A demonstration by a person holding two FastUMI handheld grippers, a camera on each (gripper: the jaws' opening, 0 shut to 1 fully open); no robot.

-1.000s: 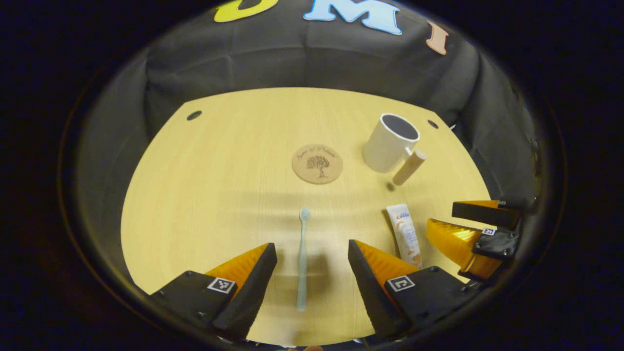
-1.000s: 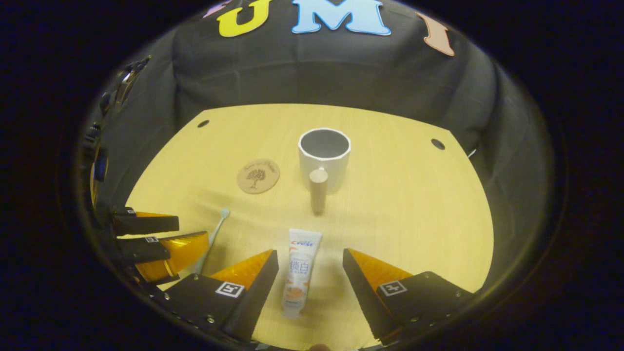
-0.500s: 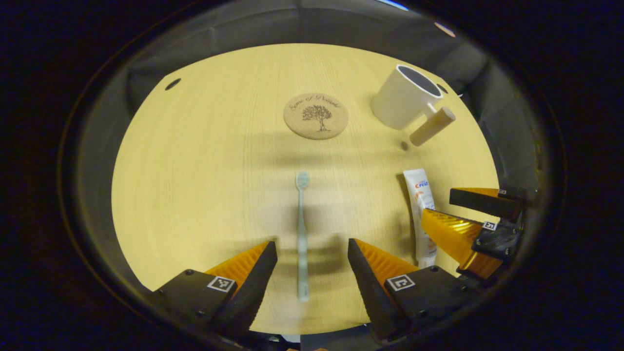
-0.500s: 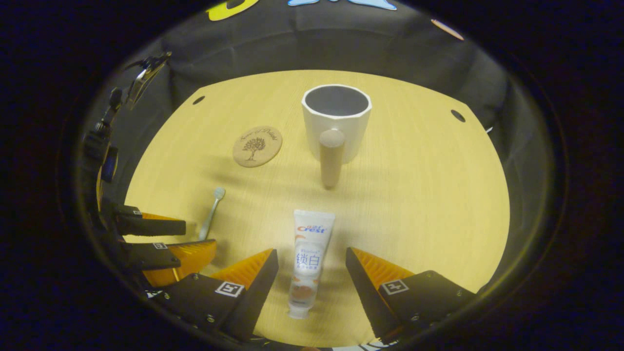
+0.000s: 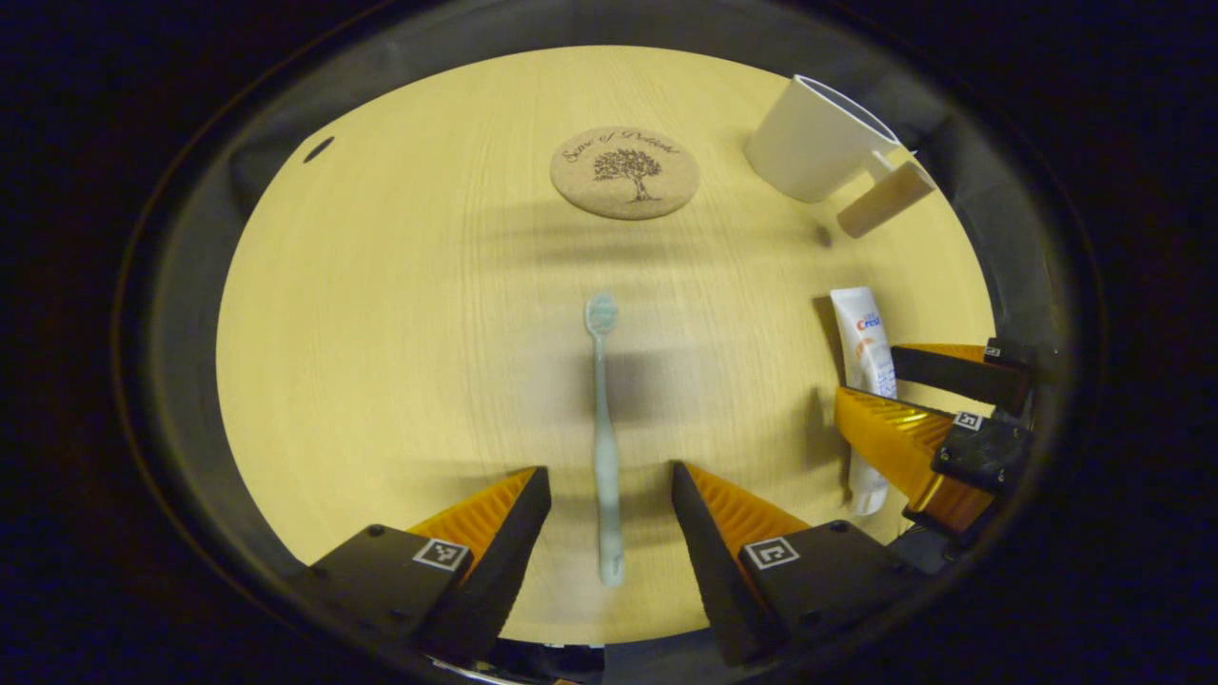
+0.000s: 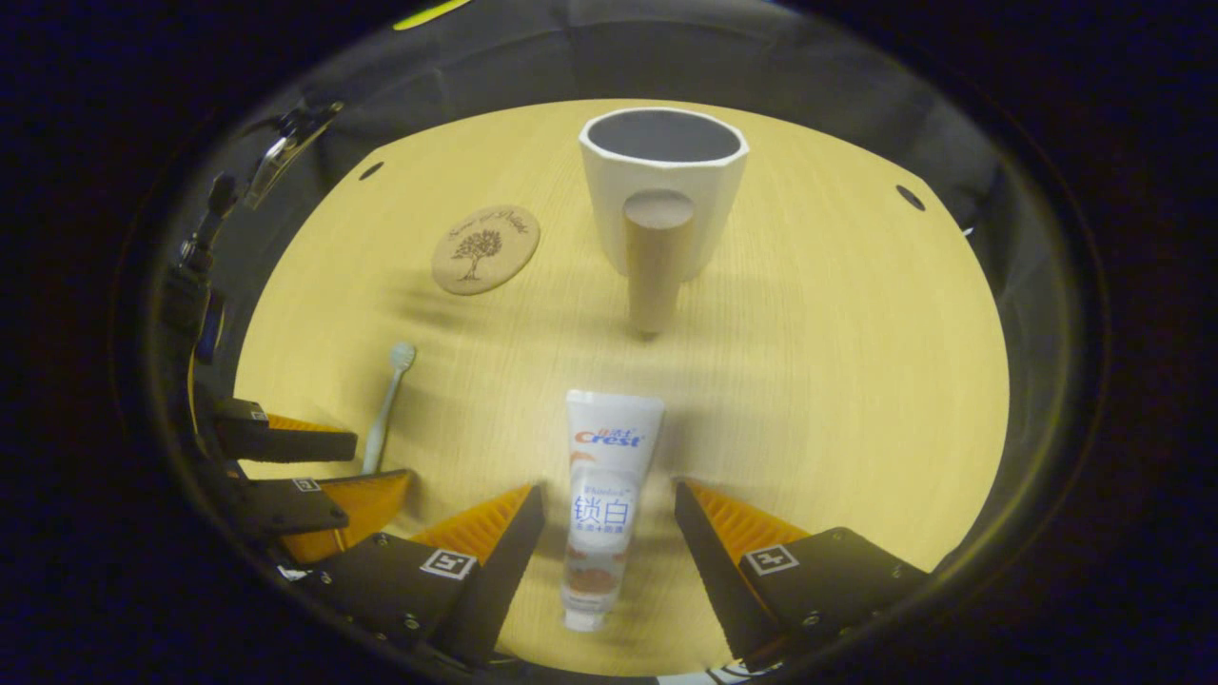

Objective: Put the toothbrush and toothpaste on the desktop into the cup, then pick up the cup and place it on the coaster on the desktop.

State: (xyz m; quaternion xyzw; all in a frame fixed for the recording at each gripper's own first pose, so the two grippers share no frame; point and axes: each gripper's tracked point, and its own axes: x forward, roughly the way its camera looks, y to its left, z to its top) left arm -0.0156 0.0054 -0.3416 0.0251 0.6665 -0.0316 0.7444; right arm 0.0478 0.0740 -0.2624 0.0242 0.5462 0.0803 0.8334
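A pale green toothbrush [image 5: 602, 428] lies flat on the wooden desktop [image 5: 381, 333], its handle between the fingers of my open left gripper [image 5: 609, 471]. A white toothpaste tube [image 6: 604, 495] lies lengthwise between the fingers of my open right gripper [image 6: 607, 488], cap end nearest me. Neither gripper presses on its object. Farther back stands a white cup [image 6: 661, 181] with a wooden peg handle [image 6: 657, 257] pointing toward me. Left of the cup is a round cork coaster [image 6: 485, 249]. In the left gripper view the coaster [image 5: 624, 172], the cup [image 5: 814, 141] and the toothpaste [image 5: 861, 333] also show.
Black cloth walls close off the desktop's far side. Small round holes sit near the back corners [image 6: 910, 197] [image 5: 318, 149]. The two grippers work close together, side by side; the left gripper [image 6: 376, 463] shows at the left of the right gripper view.
Both grippers have moved forward and down toward the desktop. The toothbrush and the toothpaste now reach deeper between their fingers, and the cup and coaster look closer.
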